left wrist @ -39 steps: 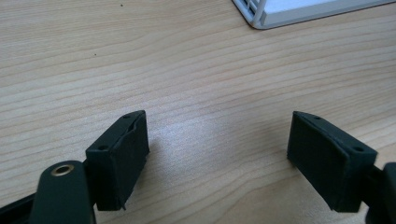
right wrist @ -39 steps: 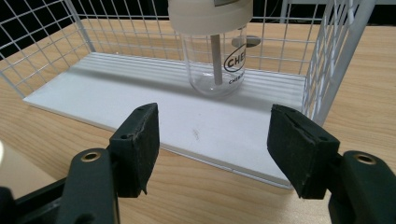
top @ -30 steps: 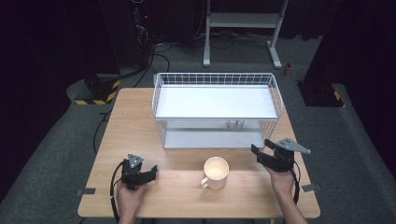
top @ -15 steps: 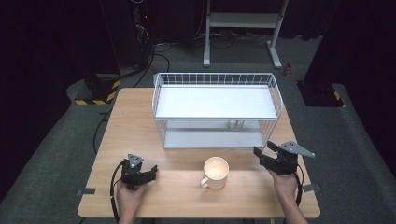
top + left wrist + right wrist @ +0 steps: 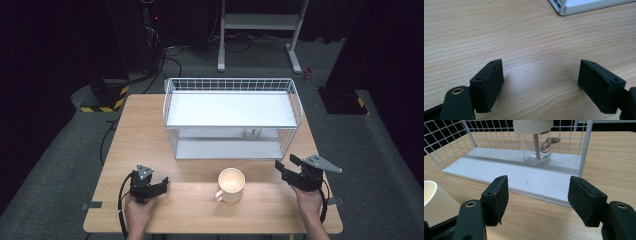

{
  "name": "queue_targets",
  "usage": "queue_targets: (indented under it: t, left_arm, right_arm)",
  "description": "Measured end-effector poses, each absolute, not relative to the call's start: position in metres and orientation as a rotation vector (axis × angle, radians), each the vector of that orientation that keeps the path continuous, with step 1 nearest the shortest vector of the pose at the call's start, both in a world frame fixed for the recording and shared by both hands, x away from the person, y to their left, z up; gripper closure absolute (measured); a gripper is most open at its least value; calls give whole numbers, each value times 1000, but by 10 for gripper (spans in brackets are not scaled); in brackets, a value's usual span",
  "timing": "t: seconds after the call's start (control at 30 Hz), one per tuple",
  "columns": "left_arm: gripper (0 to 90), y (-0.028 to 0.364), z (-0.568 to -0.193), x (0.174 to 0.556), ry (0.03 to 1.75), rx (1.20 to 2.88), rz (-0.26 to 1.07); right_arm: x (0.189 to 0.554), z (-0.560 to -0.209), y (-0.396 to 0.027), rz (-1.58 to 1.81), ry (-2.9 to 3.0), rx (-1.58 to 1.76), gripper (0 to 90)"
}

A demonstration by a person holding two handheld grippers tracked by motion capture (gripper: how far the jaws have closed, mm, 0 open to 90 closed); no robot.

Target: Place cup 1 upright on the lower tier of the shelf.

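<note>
Both grippers are spread wide and hold nothing: the left gripper (image 5: 162,183) hovers low over bare wood, the right gripper (image 5: 283,166) points toward the wire rack (image 5: 232,85). A cream mug (image 5: 231,184) stands on the tabletop (image 5: 145,135) between them, handle turned to the left. It looks like glazed ceramic, stiff, fairly heavy and likely slippery, best pinched across the rim or by the handle. On the rack's lower shelf stands a clear glass jar (image 5: 535,143) with a pale lid, surely breakable.
</note>
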State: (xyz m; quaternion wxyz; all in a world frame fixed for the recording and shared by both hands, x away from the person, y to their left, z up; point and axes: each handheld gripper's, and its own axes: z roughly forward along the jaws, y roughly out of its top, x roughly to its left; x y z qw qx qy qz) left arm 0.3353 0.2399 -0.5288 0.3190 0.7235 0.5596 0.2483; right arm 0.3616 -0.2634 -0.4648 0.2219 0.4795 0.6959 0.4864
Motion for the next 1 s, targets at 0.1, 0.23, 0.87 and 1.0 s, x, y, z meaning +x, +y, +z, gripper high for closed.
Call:
queue_targets:
  t: [0.1, 0.23, 0.87, 1.0]
  left_arm:
    - [208, 240, -529, 335, 1471, 1903, 653]
    - [208, 240, -529, 335, 1471, 1903, 653]
    - [208, 240, -529, 335, 1471, 1903, 653]
    - [208, 240, -529, 335, 1472, 1902, 653]
  right_arm:
    - [360, -467, -266, 1344, 1923, 1328, 333]
    - [358, -469, -269, 1343, 1925, 1331, 332]
    - [347, -485, -280, 1293, 1912, 1365, 337]
    - [345, -490, -282, 1274, 1913, 1378, 338]
